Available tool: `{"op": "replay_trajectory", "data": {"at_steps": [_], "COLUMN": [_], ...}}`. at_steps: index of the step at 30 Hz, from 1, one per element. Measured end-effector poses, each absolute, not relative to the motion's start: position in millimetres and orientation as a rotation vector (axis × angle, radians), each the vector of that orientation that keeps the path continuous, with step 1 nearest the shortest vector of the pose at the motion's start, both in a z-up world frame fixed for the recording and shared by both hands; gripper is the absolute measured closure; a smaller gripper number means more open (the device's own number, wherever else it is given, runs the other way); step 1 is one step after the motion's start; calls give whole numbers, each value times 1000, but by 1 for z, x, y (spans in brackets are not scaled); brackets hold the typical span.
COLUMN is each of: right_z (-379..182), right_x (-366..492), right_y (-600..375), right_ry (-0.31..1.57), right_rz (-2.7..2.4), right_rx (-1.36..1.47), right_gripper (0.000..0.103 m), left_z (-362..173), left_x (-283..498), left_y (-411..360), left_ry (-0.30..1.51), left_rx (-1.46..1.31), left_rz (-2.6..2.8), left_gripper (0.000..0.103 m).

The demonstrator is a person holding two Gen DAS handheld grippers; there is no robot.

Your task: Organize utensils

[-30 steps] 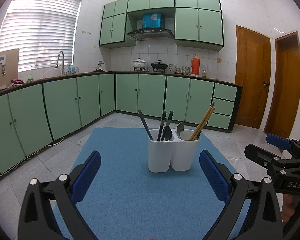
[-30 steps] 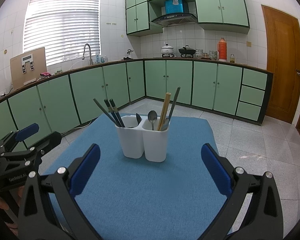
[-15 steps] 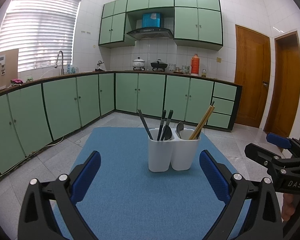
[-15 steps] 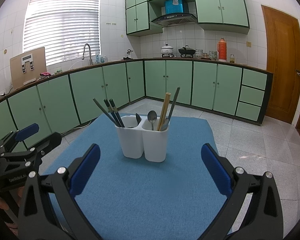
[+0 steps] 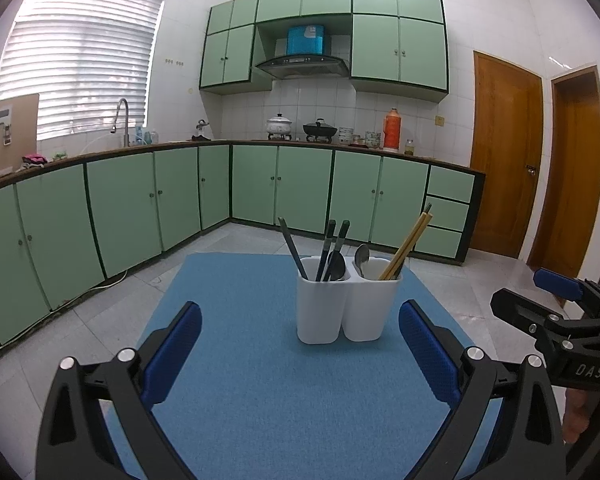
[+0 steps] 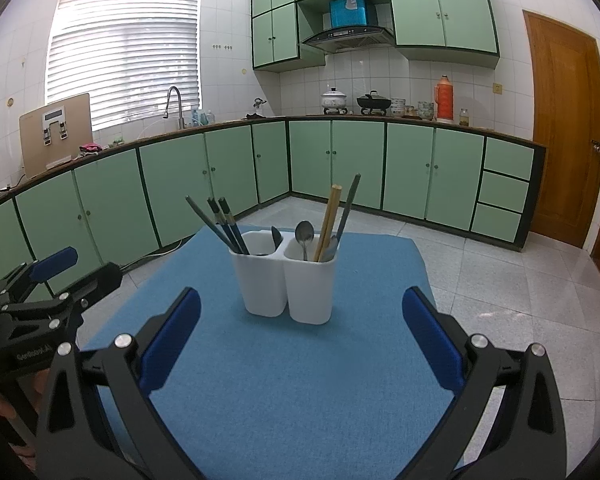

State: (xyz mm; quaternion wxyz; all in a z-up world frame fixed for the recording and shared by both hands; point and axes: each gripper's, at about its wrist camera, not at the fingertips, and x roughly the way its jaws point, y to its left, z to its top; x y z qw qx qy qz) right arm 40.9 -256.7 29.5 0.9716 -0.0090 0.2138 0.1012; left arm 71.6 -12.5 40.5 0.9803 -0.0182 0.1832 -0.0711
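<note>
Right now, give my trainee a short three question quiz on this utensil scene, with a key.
1. True or false: the left gripper is holding a utensil.
2. In the holder, which cup, seen from the right wrist camera, has the wooden chopsticks: left or right?
3. What does the holder stand on: A bare tile, B blue mat, C counter?

Key: 1 false, both the left and the right gripper are open and empty. 2 right, beside the metal spoon. 3 B.
</note>
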Motion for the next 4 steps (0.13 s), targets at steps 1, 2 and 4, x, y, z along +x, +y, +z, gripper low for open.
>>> {"op": "replay_trajectory", "data": {"at_steps": [1, 2, 4], "right_z": [29, 30, 30], "right_x": [41, 42, 42], "right_y": [-256, -257, -257], "right_ry": [432, 433, 433], "right_rz": [204, 204, 205], "right_rx": [-18, -18, -19], "right_gripper": [5, 5, 5], "left_z": [41, 40, 40], "left_x": [72, 72, 71], "left_y": [-12, -13, -13], "left_ry": [370, 370, 370], "left_rx": [-38, -38, -38], "left_rz": [-143, -142, -141], "left_gripper": [6, 6, 6]}}
